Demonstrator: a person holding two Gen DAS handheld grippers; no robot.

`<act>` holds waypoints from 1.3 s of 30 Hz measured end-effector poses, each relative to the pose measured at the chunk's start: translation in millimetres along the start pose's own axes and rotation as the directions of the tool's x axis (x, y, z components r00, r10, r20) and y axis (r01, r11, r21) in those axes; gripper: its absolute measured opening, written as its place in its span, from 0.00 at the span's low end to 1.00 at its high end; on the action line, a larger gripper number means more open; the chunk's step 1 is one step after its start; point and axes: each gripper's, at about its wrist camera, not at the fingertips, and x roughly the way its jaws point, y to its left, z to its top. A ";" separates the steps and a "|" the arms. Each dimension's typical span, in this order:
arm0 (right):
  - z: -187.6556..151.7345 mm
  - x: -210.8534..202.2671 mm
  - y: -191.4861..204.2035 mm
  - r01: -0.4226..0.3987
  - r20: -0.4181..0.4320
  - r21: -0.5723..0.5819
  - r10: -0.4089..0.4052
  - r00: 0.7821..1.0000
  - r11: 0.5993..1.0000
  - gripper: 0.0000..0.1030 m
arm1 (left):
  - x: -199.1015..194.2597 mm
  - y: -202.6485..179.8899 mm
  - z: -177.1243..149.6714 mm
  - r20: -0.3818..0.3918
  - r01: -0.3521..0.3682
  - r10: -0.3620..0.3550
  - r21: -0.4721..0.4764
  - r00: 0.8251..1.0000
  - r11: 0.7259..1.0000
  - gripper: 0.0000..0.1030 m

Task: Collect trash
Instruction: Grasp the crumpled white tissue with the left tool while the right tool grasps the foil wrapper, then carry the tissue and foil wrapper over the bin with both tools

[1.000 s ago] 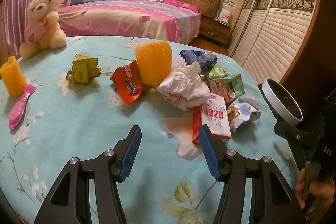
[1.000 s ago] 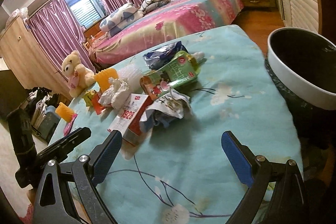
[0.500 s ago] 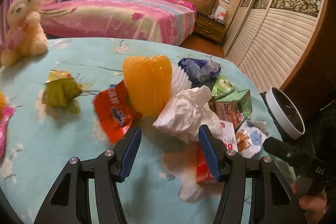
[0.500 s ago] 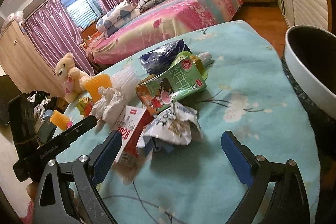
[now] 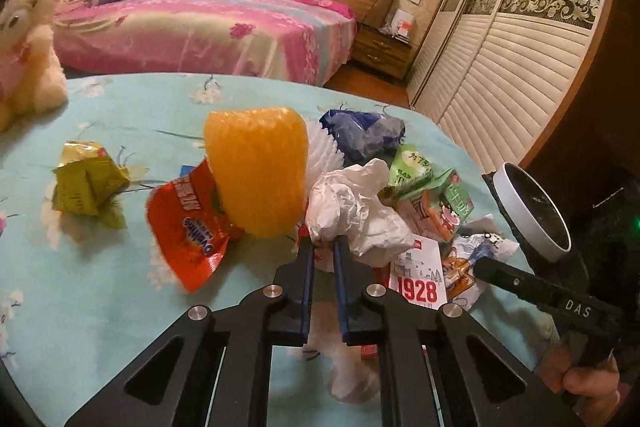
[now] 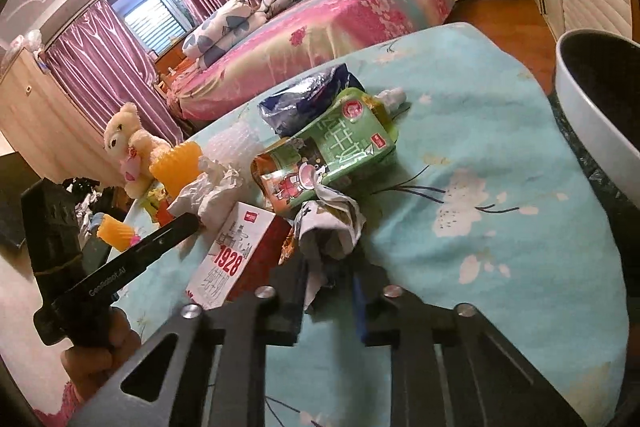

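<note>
Since the earlier frames both tongs have moved into the trash pile and closed from wide apart. Left gripper (image 5: 322, 247) is now pinched on the crumpled white paper wad (image 5: 356, 215); right gripper (image 6: 330, 267) is clamped on the crumpled printed foil wrapper (image 6: 330, 223). Both items sit on the teal floral tablecloth (image 6: 500, 227), with the white-rimmed round bin (image 6: 592, 115) at the table's right edge. Risks: thin grip on a paper edge may tear or slip; lifting could drag the red-white "1928" carton (image 5: 418, 275) or topple the orange foam fruit net (image 5: 256, 171).
</note>
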 end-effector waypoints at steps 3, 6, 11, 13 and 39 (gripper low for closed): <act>-3.2 -8.7 -2.4 0.001 0.007 -0.003 -0.001 1.000 1.000 0.14 | -10.9 -0.8 -7.9 0.017 -0.013 0.013 -0.009 1.000 1.000 0.07; -3.4 -15.1 -5.3 0.003 0.014 -0.002 -0.003 1.000 1.000 0.14 | -24.4 -2.2 -17.6 0.035 -0.009 0.010 -0.022 0.999 1.000 0.06; -6.9 -32.4 -11.2 0.010 0.037 0.005 -0.010 0.999 1.000 0.14 | -44.1 -16.5 -24.1 0.060 0.021 -0.020 -0.016 0.998 1.000 0.06; -7.3 -39.5 -14.7 0.016 0.051 0.008 -0.016 0.999 1.000 0.14 | -48.6 -24.2 -24.2 0.067 0.036 -0.036 -0.001 0.997 0.999 0.06; 3.3 -122.2 -74.0 0.087 0.198 0.067 -0.099 0.975 0.994 0.14 | -27.7 -119.2 -26.8 -0.010 0.132 -0.132 0.158 0.991 0.979 0.06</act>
